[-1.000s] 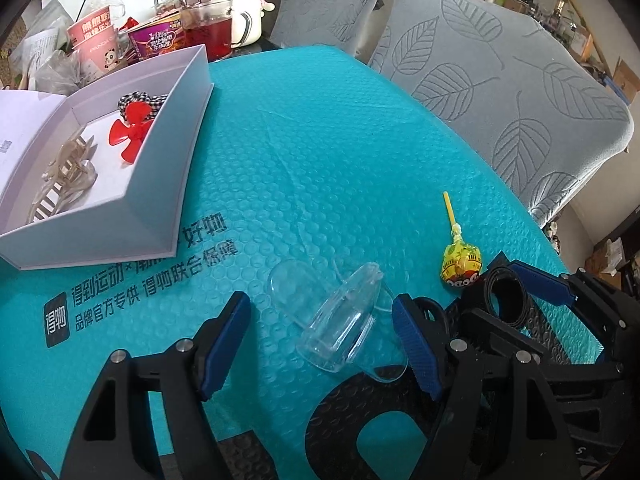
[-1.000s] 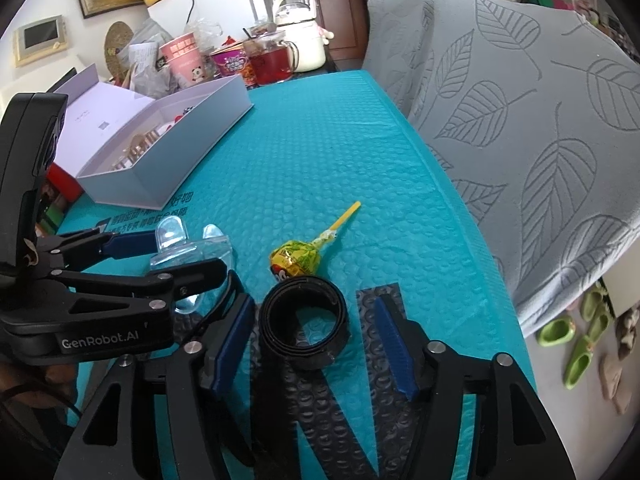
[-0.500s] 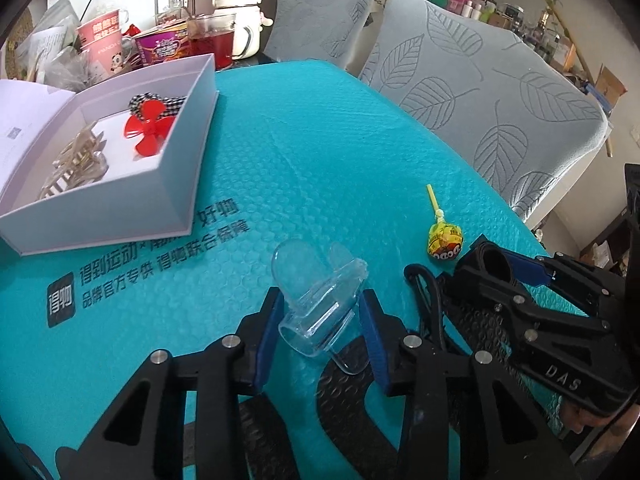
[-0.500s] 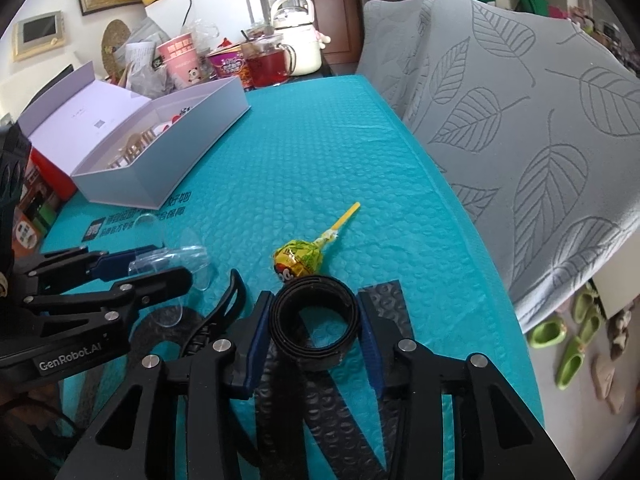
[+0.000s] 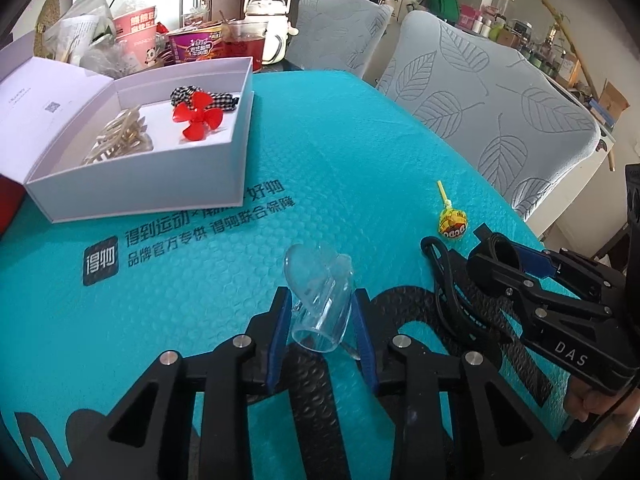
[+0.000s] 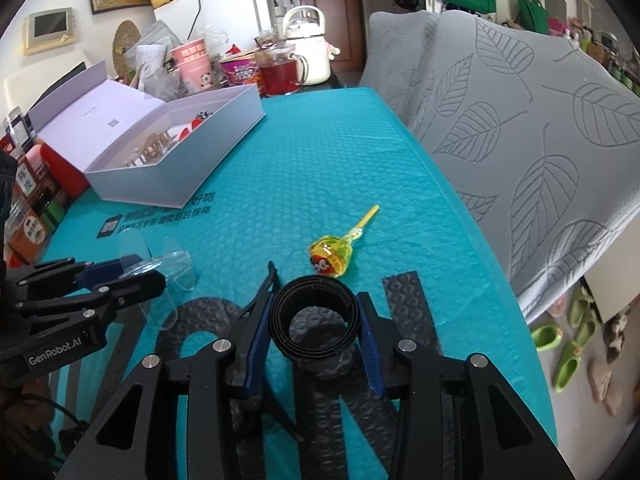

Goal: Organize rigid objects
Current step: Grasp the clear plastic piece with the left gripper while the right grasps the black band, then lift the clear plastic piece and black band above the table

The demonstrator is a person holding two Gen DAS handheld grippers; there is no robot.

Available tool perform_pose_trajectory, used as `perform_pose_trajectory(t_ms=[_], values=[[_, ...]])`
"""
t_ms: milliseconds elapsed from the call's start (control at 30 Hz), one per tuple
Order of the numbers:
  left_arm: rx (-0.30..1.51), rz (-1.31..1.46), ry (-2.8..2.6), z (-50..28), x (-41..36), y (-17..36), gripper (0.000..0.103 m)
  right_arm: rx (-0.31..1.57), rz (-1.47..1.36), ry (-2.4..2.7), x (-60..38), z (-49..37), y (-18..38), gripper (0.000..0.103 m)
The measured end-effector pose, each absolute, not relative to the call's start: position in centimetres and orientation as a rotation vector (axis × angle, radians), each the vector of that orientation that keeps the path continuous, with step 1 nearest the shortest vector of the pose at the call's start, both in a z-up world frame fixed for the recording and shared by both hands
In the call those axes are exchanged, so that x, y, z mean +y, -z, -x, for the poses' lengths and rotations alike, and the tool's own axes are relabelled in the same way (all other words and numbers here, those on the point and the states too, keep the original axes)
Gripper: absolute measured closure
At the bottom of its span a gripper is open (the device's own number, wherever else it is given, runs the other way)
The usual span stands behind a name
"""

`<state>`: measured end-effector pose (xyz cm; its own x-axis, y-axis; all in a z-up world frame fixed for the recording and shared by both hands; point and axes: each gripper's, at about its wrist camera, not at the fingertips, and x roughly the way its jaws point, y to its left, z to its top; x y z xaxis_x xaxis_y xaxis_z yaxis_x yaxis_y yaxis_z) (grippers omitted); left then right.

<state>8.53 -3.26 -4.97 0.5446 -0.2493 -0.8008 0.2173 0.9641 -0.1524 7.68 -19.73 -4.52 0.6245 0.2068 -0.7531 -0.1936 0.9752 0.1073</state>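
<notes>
My left gripper (image 5: 320, 316) is shut on a clear plastic scoop (image 5: 320, 292) and holds it just above the teal mat; the scoop also shows in the right wrist view (image 6: 176, 272). My right gripper (image 6: 312, 320) is shut on a black ring-shaped band (image 6: 312, 316), also seen in the left wrist view (image 5: 496, 252). An open white box (image 5: 160, 184) at the back left holds a red flower clip (image 5: 196, 118), a checked bow and a beige claw clip (image 5: 116, 144). A yellow lollipop (image 6: 332, 256) lies on the mat beyond the band.
A black clip (image 6: 260, 300) lies left of the band. Cups, a kettle (image 6: 306, 44) and a glass jug of red tea (image 6: 280, 72) crowd the far table edge. Grey leaf-pattern chairs (image 6: 520, 128) line the right side. The mat's right edge drops to the floor.
Both grippers have closed, the left on the clear scoop and the right on the black band. Both have lifted slightly and pulled back.
</notes>
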Motion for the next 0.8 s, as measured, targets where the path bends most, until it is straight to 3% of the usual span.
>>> perform_pose_trajectory(t_ms=[800], values=[[0.966, 0.134, 0.183, -4.1, 4.4, 5.0, 0.072, 0.845, 0.048, -0.369, -13.4, -5.2, 3.3, 0.063]])
